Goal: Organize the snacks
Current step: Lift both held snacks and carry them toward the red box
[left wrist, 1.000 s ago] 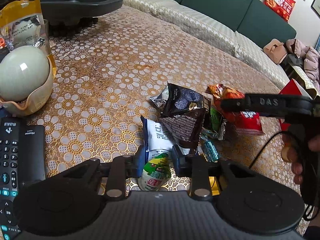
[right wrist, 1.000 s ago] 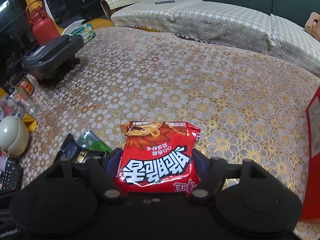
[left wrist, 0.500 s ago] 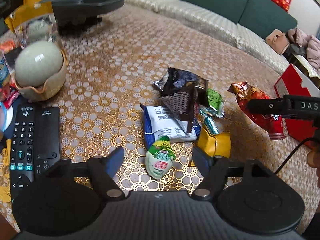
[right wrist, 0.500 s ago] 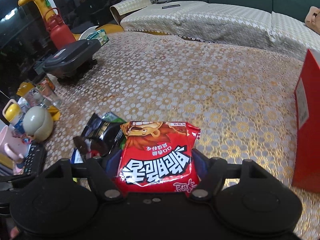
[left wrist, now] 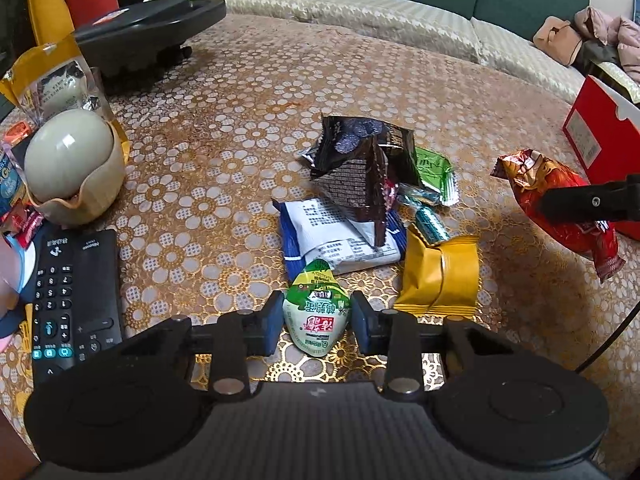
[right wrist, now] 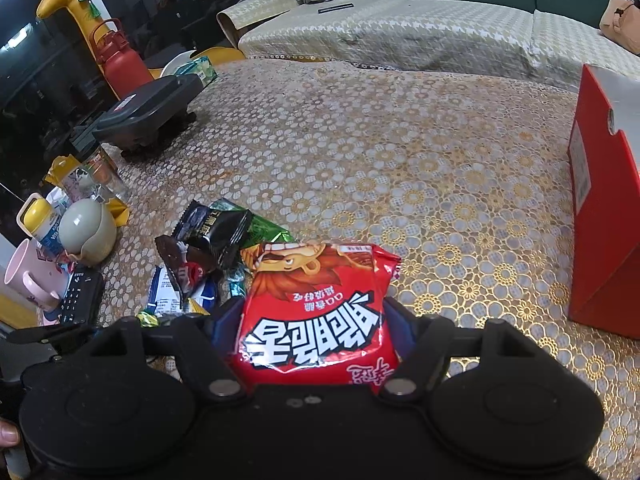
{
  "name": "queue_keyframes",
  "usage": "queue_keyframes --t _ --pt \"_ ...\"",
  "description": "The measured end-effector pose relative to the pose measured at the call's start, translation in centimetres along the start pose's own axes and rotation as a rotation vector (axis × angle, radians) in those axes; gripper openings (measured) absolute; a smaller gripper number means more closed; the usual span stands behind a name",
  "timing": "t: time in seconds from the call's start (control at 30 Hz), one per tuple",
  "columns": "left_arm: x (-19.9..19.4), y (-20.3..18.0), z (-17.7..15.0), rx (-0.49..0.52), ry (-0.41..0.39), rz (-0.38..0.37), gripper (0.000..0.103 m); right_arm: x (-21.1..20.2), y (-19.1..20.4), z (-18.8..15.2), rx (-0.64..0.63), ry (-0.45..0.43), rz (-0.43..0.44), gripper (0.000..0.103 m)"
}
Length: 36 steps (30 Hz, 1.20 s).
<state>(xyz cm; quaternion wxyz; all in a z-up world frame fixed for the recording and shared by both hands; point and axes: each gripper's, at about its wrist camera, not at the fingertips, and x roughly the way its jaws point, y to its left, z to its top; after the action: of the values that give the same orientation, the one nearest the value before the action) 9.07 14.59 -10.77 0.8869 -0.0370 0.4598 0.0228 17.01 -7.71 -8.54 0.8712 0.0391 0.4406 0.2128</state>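
Nearest the left-wrist camera, the left gripper (left wrist: 316,322) has just been closing: half a second ago its jaws stood wide around the small green-and-white egg-shaped packet (left wrist: 317,312), and now they have drawn in until the pads sit at the packet's two sides, the left one touching; whether the right one presses I cannot tell. The packet lies on the gold-flowered tablecloth (left wrist: 224,184), so I judge this a re-grip after a brief release, with the lift yet to come. Its label carries Chinese characters, upside down, too small to read surely. Just beyond lie the blue-and-white packet (left wrist: 336,236) with fine print, the yellow wrapper (left wrist: 440,276) and the dark brown packet (left wrist: 352,168). To the left lies a remote control (left wrist: 76,300). In the right-wrist view, the right gripper (right wrist: 312,328) holds the red snack bag (right wrist: 316,312) between half-spread jaws, unchanged in grip, but it has travelled across the table, so that the red box (right wrist: 604,232) stands larger and nearer at the right, probably the bag's destination. The bag shows a cartoon lion and bold white inverted characters with "QQ".
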Motion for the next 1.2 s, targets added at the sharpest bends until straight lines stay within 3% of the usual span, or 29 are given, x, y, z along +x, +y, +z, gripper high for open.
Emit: queue_keyframes --t 0.3,0.53,0.83,1.2 --pt "-2.3 -1.2 0.8 -0.033 -0.016 -0.035 0.034 -3.0 -1.0 -0.2 0.005 -0.038 -0.016 0.073" --pt "-5.7 -4.6 2.6 0.0 -0.074 -0.079 0.034 -7.0 -2.9 -0.1 0.015 -0.098 -0.035 0.073" --pt "-8.7 -12.1 5.6 0.089 -0.139 -0.158 0.034 -12.8 -7.3 0.2 0.03 -0.195 -0.101 0.073" --pt "-8.5 -23.7 9.6 0.228 -0.157 -0.26 0.034 -17.1 -15.8 0.6 0.083 -0.253 -0.244 0.073"
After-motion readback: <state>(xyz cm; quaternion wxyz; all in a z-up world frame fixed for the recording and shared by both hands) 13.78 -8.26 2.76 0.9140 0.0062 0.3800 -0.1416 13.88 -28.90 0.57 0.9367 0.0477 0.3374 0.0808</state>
